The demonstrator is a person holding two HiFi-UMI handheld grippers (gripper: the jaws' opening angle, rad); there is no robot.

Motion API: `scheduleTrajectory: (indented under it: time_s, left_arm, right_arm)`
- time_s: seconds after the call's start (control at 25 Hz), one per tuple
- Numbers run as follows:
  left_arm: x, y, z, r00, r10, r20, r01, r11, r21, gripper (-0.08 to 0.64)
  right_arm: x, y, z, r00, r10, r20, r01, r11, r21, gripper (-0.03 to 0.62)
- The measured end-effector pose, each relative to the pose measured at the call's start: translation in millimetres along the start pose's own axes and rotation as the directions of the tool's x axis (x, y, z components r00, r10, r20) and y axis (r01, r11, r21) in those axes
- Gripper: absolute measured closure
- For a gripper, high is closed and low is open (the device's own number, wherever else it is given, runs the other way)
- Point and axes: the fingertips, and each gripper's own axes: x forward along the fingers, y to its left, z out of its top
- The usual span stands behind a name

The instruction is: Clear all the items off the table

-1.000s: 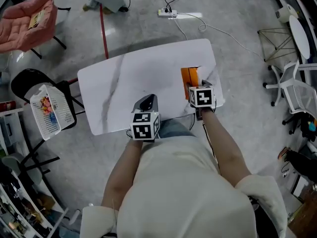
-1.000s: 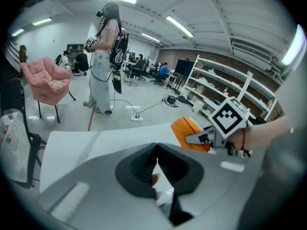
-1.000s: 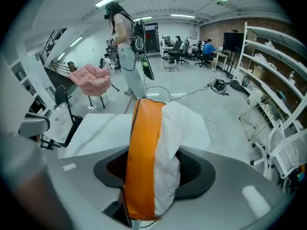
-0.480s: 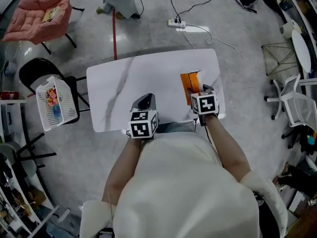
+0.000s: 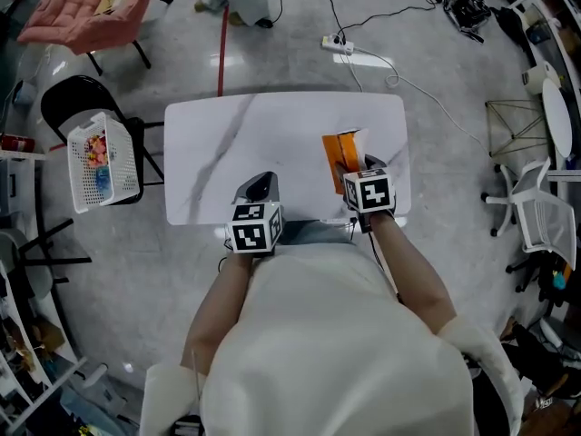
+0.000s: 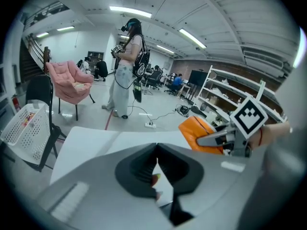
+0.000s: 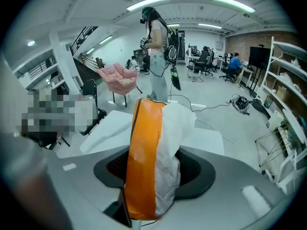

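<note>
An orange and white tissue pack (image 5: 339, 155) is over the right side of the white marble table (image 5: 236, 134), and my right gripper (image 5: 355, 167) is shut on it. In the right gripper view the pack (image 7: 149, 152) stands upright between the jaws and hides most of them. My left gripper (image 5: 262, 181) hovers over the table's near edge with its jaws shut and nothing in them (image 6: 156, 146). In the left gripper view the pack (image 6: 197, 132) and the right gripper (image 6: 217, 139) appear to the right.
A white basket (image 5: 98, 162) with a few items rests on a black chair left of the table. A pink armchair (image 5: 86, 7) stands at the far left. A power strip (image 5: 338, 45) and cables lie on the floor beyond. A person (image 6: 125, 66) stands behind the table.
The head view has drifted, so the table sits higher and more centred. Both grippers keep their places at the table's near edge, the right one still on the pack.
</note>
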Motion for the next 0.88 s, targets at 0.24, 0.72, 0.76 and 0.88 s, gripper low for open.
scheduleTrajectory:
  time_s: [0.24, 0.72, 0.76, 0.88]
  left_arm:
    - [-16.1, 15.6, -2.9, 0.999, 0.027, 0.020, -0.026, 1.000, -0.015, 0.551]
    - [-74.8, 91.8, -18.6, 0.995, 0.083, 0.055, -0.080, 0.995, -0.063, 0.551]
    - [-81.2, 100.3, -20.2, 0.994, 0.089, 0.059, -0.085, 0.994, -0.068, 0.551]
    - [-100.5, 126.0, -24.6, 0.992, 0.108, 0.064, -0.103, 0.991, -0.082, 0.551]
  right_arm:
    - [-2.1, 27.0, 11.7, 0.999, 0.035, 0.019, -0.034, 0.998, -0.044, 0.345]
    - [2.2, 131.8, 34.5, 0.994, 0.101, 0.035, -0.097, 0.989, -0.111, 0.347]
    - [2.9, 142.8, 36.8, 0.994, 0.107, 0.036, -0.102, 0.988, -0.115, 0.347]
    - [4.9, 175.6, 43.3, 0.991, 0.124, 0.041, -0.119, 0.985, -0.123, 0.347]
